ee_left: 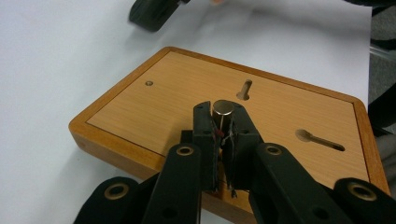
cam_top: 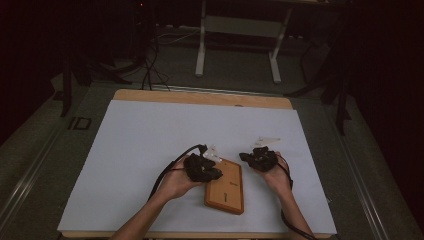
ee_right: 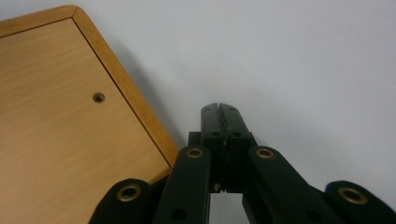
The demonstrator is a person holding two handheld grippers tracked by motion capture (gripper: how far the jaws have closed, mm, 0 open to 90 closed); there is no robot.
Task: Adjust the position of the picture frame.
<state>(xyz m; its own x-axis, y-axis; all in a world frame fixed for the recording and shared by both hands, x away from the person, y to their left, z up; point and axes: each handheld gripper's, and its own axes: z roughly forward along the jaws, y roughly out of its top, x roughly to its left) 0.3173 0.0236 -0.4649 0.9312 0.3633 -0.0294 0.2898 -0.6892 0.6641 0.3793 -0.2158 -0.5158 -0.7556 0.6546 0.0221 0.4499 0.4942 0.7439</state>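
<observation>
A flat wooden board [cam_top: 226, 187] with a raised rim lies on the white table cover, near the front edge. Its face [ee_left: 224, 93] has two keyhole slots and a small hole. My left gripper [cam_top: 207, 170] hovers over the board's far left corner; in the left gripper view its jaws [ee_left: 222, 122] are shut on a small metal cylinder [ee_left: 222, 108] standing upright between them. My right gripper [cam_top: 252, 157] is just right of the board, above the bare cover, with its jaws [ee_right: 220, 112] pressed together on nothing. The board's corner [ee_right: 79, 84] shows left of them.
The white cover [cam_top: 150, 140] spreads wide to the left and far side of the board. A wooden table edge [cam_top: 200, 96] runs along the back. Beyond it stand a white desk frame [cam_top: 240, 40] and dark cables on the floor.
</observation>
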